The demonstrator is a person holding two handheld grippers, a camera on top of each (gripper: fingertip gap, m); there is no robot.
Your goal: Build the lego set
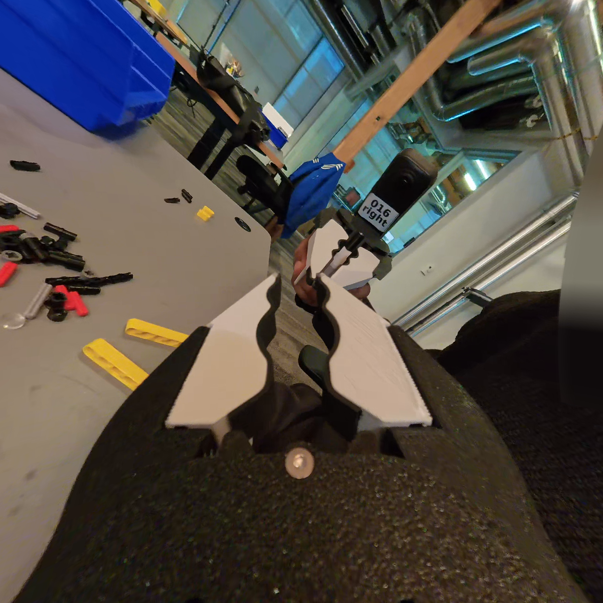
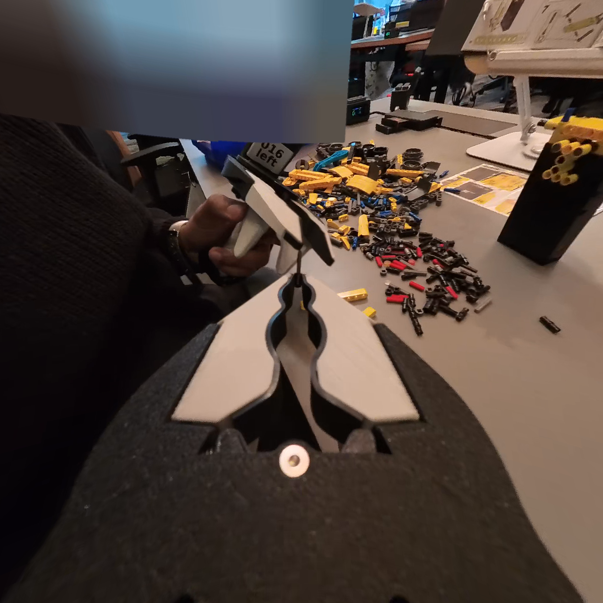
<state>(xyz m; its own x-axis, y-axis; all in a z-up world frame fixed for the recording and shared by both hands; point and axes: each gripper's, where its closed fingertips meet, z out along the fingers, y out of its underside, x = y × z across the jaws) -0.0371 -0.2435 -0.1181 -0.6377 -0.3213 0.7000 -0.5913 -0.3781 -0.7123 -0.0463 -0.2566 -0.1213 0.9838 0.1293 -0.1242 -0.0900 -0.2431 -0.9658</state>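
Note:
My right gripper [image 2: 296,280] is shut on a thin dark axle [image 2: 298,266] that sticks out past its tips. It also shows in the left wrist view [image 1: 329,272], facing my left gripper tip to tip. My left gripper [image 1: 300,279] is open, with a gap between its wavy black pads. The axle [image 1: 334,262] ends at the tip of its right finger. In the right wrist view the left gripper [image 2: 300,257] is held in a person's hand [image 2: 222,235], just above the right gripper's tips. Both grippers hover off the near edge of the grey table [image 1: 146,228].
Black and red pins [image 1: 49,254] and two yellow beams [image 1: 114,362] lie near the table edge, with a blue bin [image 1: 81,58] behind. A big pile of yellow, black and blue pieces [image 2: 359,186], a black block with a yellow assembly [image 2: 554,202] and a printed sheet on a white stand [image 2: 538,36] stand farther off. The grippers are tip to tip, or close to it.

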